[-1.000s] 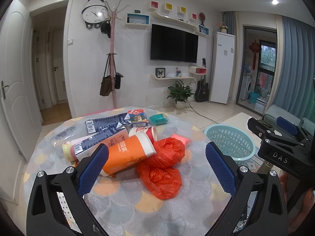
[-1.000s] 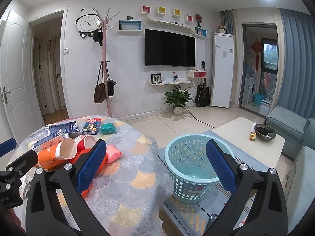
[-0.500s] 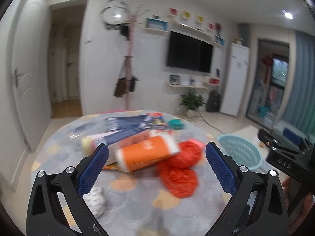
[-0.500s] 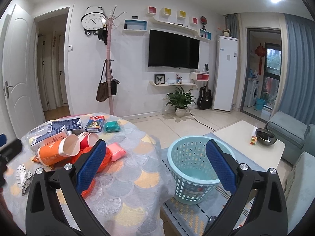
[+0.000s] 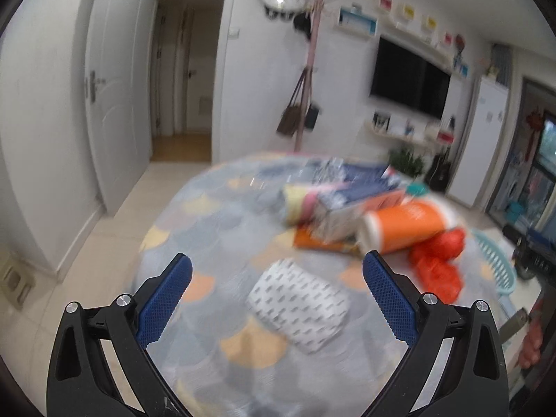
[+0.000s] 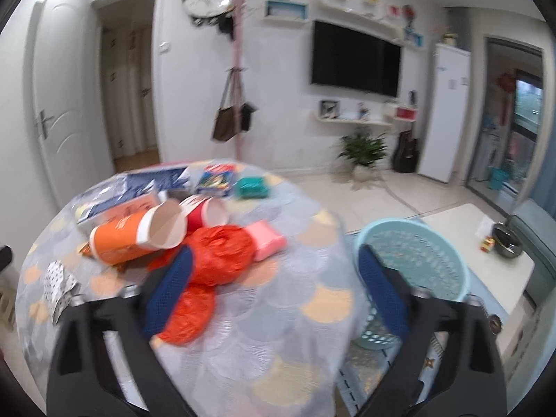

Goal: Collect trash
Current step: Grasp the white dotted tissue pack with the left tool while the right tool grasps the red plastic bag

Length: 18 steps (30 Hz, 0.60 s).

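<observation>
A round table (image 5: 215, 229) with a scale-patterned cloth carries a heap of trash. A crumpled white dotted paper (image 5: 299, 304) lies nearest, in the gap of my open left gripper (image 5: 276, 271), which hovers over it without touching. Behind it lie an orange cup (image 5: 406, 226), a red plastic bag (image 5: 438, 260) and cartons. In the right wrist view my right gripper (image 6: 274, 271) hangs above the table's right edge, jaws closing with nothing between them; its left finger stands in front of the red bag (image 6: 219, 250). The orange cup (image 6: 135, 232) and a pink packet (image 6: 267, 239) lie close by.
A light blue laundry-style basket (image 6: 413, 260) stands on the floor right of the table (image 6: 278, 312). A red cup (image 6: 205, 212), a teal packet (image 6: 252, 187) and a snack box (image 6: 215, 179) sit farther back. A low white table with a bowl (image 6: 507, 241) is at right.
My left gripper swung left and dipped, bringing the dotted paper between its fingers. My right gripper turned left and lower toward the red bag, and its fingers stand a little closer together.
</observation>
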Each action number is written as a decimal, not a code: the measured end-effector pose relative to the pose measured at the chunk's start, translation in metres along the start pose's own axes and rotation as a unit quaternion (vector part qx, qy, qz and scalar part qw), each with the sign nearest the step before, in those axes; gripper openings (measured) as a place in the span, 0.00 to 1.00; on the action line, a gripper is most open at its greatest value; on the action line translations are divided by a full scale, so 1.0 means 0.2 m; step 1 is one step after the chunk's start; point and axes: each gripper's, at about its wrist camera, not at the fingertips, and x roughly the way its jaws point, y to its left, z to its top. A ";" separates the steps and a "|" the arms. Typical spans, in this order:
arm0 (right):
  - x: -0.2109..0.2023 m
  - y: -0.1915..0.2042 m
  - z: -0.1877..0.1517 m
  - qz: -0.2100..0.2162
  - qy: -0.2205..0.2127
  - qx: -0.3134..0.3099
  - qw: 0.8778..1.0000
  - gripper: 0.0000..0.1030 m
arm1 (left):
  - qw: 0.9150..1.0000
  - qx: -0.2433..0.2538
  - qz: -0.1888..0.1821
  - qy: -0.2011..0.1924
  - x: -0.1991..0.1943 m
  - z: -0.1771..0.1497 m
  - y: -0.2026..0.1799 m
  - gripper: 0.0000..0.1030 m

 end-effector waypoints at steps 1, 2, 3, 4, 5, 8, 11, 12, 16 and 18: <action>0.04 0.02 0.00 0.012 0.010 -0.005 1.000 0.70 | 1.000 0.004 0.004 0.022 0.05 -0.02 0.01 0.92; 0.07 0.03 0.00 0.021 0.016 -0.005 1.000 0.65 | 0.999 0.006 0.005 0.037 0.07 -0.03 0.02 0.92; 0.10 0.04 0.00 0.032 0.027 -0.004 0.999 0.62 | 0.999 0.007 0.004 0.051 0.10 -0.05 0.02 0.91; 0.14 0.05 0.00 0.042 0.040 -0.002 0.998 0.61 | 0.998 0.009 -0.001 0.069 0.14 -0.07 0.02 0.91; 0.16 0.05 -0.01 0.045 0.046 -0.001 0.998 0.60 | 0.997 0.008 -0.006 0.079 0.17 -0.08 0.02 0.90; 0.21 0.08 -0.02 0.050 0.061 -0.009 0.997 0.59 | 0.994 0.014 -0.026 0.104 0.23 -0.12 -0.02 0.90; 0.26 0.12 -0.03 0.056 0.076 -0.023 0.995 0.59 | 0.992 0.041 -0.026 0.117 0.28 -0.14 -0.10 0.91; 0.27 0.13 -0.03 0.055 0.080 -0.027 0.995 0.59 | 0.991 0.051 -0.025 0.124 0.29 -0.15 -0.12 0.91; 0.34 0.16 -0.02 0.073 0.104 -0.030 0.991 0.60 | 0.988 0.068 -0.018 0.141 0.34 -0.18 -0.16 0.91; 0.36 0.17 -0.02 0.078 0.114 -0.030 0.990 0.64 | 0.986 0.081 -0.005 0.146 0.35 -0.21 -0.17 0.89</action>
